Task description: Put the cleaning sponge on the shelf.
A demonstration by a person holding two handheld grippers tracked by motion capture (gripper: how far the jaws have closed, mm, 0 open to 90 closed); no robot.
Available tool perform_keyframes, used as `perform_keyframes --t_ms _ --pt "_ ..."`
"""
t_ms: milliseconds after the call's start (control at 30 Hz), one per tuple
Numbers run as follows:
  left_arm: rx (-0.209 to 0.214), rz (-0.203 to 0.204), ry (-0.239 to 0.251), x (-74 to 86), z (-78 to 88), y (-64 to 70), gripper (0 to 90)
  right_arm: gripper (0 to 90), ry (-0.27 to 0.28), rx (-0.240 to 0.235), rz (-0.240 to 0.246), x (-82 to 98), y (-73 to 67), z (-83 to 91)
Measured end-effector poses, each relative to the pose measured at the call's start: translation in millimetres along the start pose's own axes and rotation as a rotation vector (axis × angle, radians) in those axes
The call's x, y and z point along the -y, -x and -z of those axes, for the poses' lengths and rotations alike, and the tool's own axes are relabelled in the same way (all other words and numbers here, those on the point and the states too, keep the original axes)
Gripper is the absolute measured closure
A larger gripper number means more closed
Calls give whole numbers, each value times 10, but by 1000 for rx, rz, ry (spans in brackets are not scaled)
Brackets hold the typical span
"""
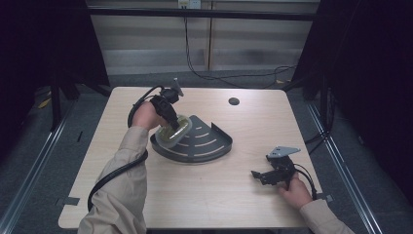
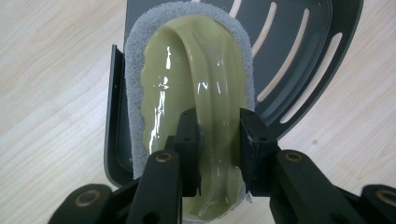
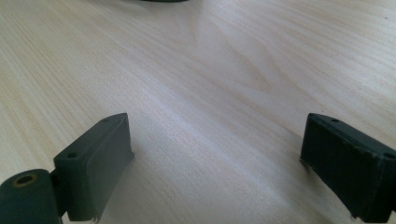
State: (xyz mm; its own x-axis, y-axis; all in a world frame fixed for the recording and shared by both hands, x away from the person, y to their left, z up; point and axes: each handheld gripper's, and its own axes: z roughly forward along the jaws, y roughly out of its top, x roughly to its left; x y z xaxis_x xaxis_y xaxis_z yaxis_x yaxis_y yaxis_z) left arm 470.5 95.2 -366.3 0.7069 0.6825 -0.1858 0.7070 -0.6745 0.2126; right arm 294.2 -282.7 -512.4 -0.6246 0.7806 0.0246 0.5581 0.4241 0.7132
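Jaws of the left gripper [image 2: 217, 154] are closed onto the raised handle of a scrubbing pad [image 2: 191, 93], pinched from both sides partway along its length. The right gripper [image 1: 272, 175] is held wide apart with nothing between its jaws, low over bare table [image 1: 234, 195], well apart from the work.

The pad is held over the left part of a dark slotted corner rack [image 1: 204, 141], its near end projecting past the rack's straight wall toward the gripper. Whether its underside is already touching the rack floor cannot be told for certain.

The step in hand is judged to be the setting of the pad into the rack, or perhaps its lifting out. To be done well, the pad should be kept level, its edge guided inside the upright wall, and the grip loosened only once the pad is borne by the rack.

The pad is seen as an oval of glossy, yellowish-green plastic with an arched handle, edged by grey, fibrous scouring felt.
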Motion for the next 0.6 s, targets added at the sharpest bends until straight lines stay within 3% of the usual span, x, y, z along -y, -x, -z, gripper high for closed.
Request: perform_keyframes --t_ms 600 --pt "-16 -9 -11 -120 -158 -29 718 80 1 -1 2 0 2 0"
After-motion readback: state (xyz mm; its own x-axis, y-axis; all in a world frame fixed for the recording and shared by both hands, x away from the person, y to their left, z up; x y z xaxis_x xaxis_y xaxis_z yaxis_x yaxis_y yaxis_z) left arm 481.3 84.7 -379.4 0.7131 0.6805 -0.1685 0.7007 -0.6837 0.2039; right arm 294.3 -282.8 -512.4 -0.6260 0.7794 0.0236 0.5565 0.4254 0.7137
